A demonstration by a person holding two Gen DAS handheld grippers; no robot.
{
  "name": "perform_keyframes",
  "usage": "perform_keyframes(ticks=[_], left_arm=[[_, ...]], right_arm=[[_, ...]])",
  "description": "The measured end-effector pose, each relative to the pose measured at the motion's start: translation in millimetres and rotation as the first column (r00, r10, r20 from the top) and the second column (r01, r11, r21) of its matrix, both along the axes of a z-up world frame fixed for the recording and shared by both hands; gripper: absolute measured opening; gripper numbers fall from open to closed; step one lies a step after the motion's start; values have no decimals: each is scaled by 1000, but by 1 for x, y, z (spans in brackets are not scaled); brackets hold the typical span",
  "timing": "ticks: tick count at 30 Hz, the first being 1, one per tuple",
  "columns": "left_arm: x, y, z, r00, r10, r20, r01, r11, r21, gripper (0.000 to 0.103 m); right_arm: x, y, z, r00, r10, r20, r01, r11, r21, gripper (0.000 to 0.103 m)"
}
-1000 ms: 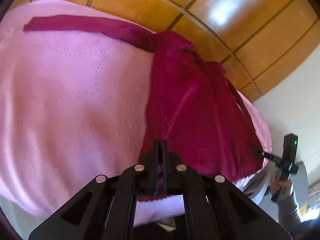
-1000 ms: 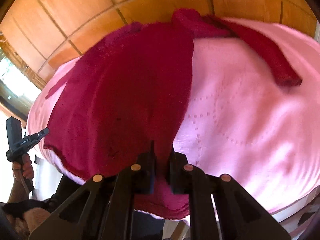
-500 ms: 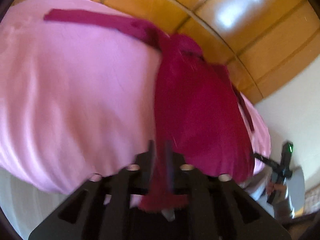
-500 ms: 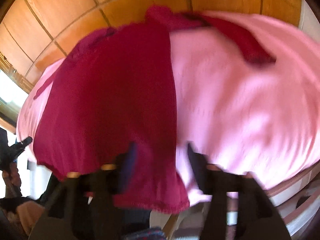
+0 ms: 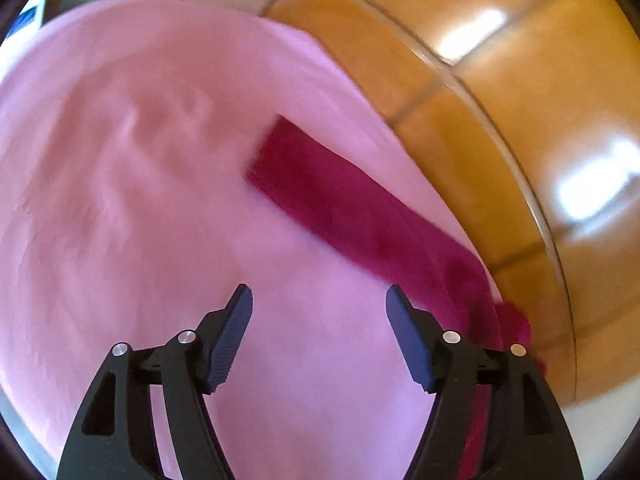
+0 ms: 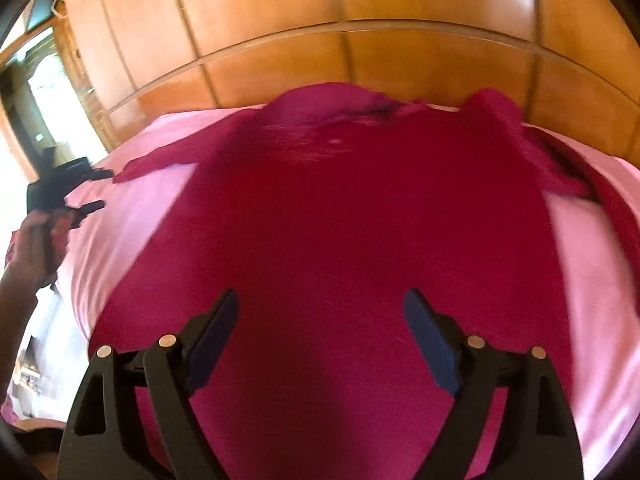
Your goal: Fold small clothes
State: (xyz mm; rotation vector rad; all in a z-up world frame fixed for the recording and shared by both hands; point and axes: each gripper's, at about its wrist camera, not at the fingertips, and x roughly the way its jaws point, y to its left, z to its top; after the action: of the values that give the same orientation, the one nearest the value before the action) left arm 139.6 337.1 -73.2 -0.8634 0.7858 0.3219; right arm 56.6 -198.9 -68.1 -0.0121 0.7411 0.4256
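Crimson garment (image 6: 352,240) lies flat under right gripper's (image 6: 320,312) opening fingers, seemingly untouched.

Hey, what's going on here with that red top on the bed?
A person is folding a dark red knit top spread flat on a pink bedspread, holding tongs in each hand. Both tongs are opening with nothing between them. The right tongs hover over the top's body; the left tongs point at bare bedspread beside one outstretched sleeve. No fold is visible yet.
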Motion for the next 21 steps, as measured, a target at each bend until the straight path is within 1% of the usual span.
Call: perform_keyframes(ticks=[3, 5, 6, 7, 8, 9, 10, 11, 12, 13, 16, 17, 20, 21], left_arm=[[21, 27, -14, 997, 71, -12, -72, 994, -78, 68], [32, 36, -16, 996, 95, -4, -95, 992, -82, 68], [39, 39, -14, 994, 105, 5, -104, 992, -66, 68], [45, 37, -12, 994, 107, 15, -106, 993, -47, 58], [51, 40, -11, 995, 100, 18, -100, 995, -22, 45], [61, 37, -11, 996, 87, -15, -87, 996, 25, 15], [68, 39, -13, 997, 75, -38, -73, 996, 43, 7], [71, 44, -13, 997, 71, -38, -70, 997, 46, 7], [72, 49, -9, 996, 79, -31, -76, 995, 70, 6], [71, 54, -2, 996, 88, -14, -86, 991, 102, 6], [61, 67, 20, 993, 117, 33, -121, 980, 159, 5], [57, 74, 30, 990, 135, 45, -141, 971, 194, 5], [48, 93, 47, 983, 170, 65, -181, 943, 278, 5], [44, 98, 49, 982, 179, 67, -191, 936, 295, 5]], right_arm=[[9, 20, -7, 999, 34, -1, -34, 999, -2, 84], [9, 27, -11, 999, 48, -18, -48, 999, 3, 85], [12, 29, -14, 998, 53, -29, -53, 999, 2, 85], [13, 31, -16, 998, 55, -36, -55, 998, -5, 86], [15, 33, -18, 998, 56, -42, -56, 998, -11, 88], [16, 33, -22, 997, 55, -50, -55, 998, -15, 88], [17, 33, -24, 997, 52, -55, -53, 998, -18, 90], [20, 36, -25, 997, 51, -55, -52, 998, -21, 92], [20, 40, -27, 997, 52, -50, -53, 998, -30, 92], [20, 42, -28, 998, 54, -45, -56, 998, -43, 94], [20, 50, -30, 997, 64, -42, -67, 996, -65, 98], [20, 54, -32, 997, 68, -39, -71, 995, -77, 99], [22, 62, -35, 997, 74, -30, -77, 992, -100, 100], [23, 65, -37, 997, 72, -27, -74, 991, -111, 101]])
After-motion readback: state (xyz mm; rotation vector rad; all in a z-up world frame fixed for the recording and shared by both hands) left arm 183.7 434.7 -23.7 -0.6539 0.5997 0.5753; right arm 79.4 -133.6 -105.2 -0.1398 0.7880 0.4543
